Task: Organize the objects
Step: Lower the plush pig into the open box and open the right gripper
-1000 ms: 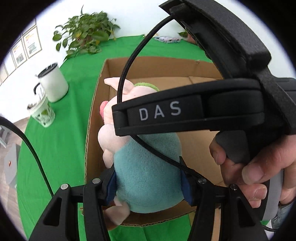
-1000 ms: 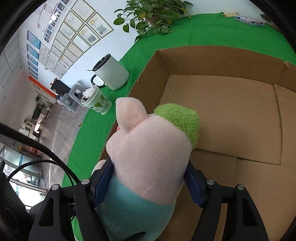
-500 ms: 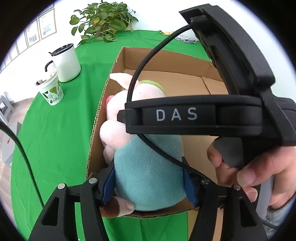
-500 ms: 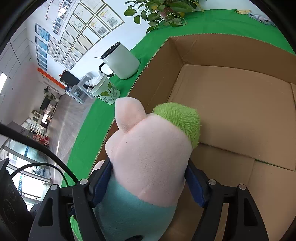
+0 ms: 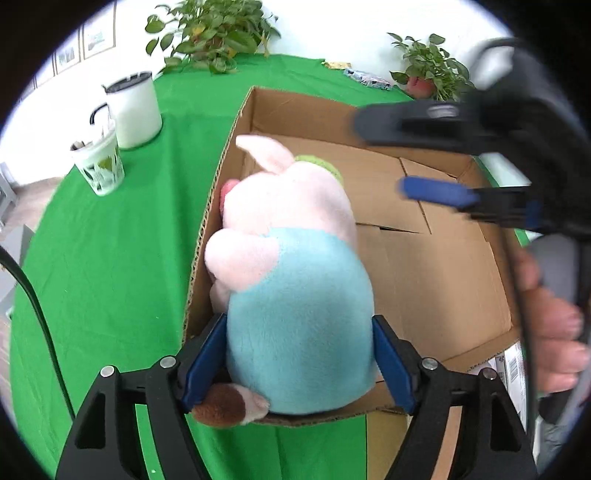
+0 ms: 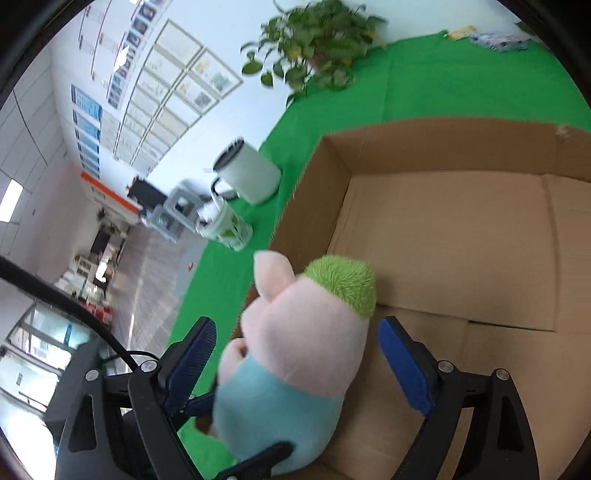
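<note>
A pink plush pig (image 5: 295,295) in a blue shirt sits inside the open cardboard box (image 5: 443,280) against its left wall, on a green-covered table (image 5: 110,258); the left gripper (image 5: 297,363) flanks its body, jaws opening, blue pads at the fabric; the right gripper (image 6: 295,365) spreads wider, clear gaps either side; two white cups (image 5: 122,125) stand nearby.

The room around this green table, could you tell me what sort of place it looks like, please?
Probably an office or lab demo area: rows of framed certificates line the wall, potted plants edge the green-covered table, and an open hall lies beyond.
</note>
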{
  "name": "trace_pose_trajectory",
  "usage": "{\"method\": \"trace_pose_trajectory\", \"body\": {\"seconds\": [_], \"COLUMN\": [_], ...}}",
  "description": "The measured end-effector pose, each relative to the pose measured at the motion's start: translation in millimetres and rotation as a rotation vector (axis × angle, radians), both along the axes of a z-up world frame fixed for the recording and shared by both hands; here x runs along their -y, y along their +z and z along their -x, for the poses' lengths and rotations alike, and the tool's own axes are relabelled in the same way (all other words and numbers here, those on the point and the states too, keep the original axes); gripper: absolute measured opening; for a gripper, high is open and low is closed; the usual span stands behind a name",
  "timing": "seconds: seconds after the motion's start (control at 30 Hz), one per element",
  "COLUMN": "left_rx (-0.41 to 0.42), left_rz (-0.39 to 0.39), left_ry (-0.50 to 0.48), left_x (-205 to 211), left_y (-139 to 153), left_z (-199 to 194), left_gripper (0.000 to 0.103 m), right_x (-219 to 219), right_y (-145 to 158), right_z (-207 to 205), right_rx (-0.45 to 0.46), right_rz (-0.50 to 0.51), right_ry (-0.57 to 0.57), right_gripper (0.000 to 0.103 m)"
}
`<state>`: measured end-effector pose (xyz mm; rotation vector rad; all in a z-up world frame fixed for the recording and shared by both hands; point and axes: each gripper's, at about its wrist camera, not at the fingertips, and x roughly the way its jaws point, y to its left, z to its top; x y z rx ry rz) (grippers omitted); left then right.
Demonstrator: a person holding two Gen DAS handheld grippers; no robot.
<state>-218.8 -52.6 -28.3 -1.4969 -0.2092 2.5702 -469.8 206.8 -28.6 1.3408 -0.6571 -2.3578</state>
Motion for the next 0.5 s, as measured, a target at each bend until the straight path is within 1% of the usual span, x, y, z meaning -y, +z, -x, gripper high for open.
{"method": "trace_pose_trajectory", "body": {"seconds": [0.07, 0.13, 0.2, 0.23, 0.27, 0.3, 0.37, 0.4, 0.43, 0.5], "left_rx": [-0.037, -0.091, -0.140, -0.185, -0.222, -0.266, -0.347, -0.381, -0.411, -0.452], "left_rz": [0.032, 0.069, 0.094, 0.111, 0.124, 0.139, 0.148, 0.142, 0.135, 0.113], "left_ry": [-0.016, -0.035, -0.046, -0.049, -0.048, -0.043, -0.025, -0.018, -0.014, -0.017], "left_x": [-2.5, -4.7, -3.8, -3.3, 0.7, 3.2, 5.9, 5.1, 3.8, 2.4], "left_y": [9.9, 24.3, 36.3, 44.6, 48.2, 53.8, 63.3, 69.7, 75.5, 76.9], "left_z": [-8.9, -23.1, -42.6, -55.7, -59.3, -70.2, -91.4, -101.7, -110.0, -126.0], "left_gripper": [0.077, 0.077, 0.077, 0.077, 0.077, 0.077, 0.078, 0.080, 0.080, 0.081], "right_x": [-4.8, -7.1, -10.1, -8.7, -12.0, -13.6, -17.4, -24.4, -23.1, -19.2], "right_y": [21.8, 39.4, 55.5, 60.0, 65.1, 69.1, 71.7, 72.7, 70.9, 64.8], "right_z": [-22.3, -50.0, -90.6, -109.2, -131.1, -157.5, -203.4, -230.3, -248.5, -285.0], "right_rx": [-0.046, -0.090, -0.128, -0.144, -0.157, -0.174, -0.182, -0.189, -0.192, -0.189], "right_rz": [-0.065, -0.120, -0.164, -0.183, -0.203, -0.231, -0.272, -0.281, -0.288, -0.327], "right_ry": [-0.039, -0.069, -0.107, -0.120, -0.138, -0.166, -0.215, -0.239, -0.263, -0.318], "right_gripper": [0.090, 0.092, 0.093, 0.094, 0.096, 0.098, 0.098, 0.099, 0.099, 0.099]}}
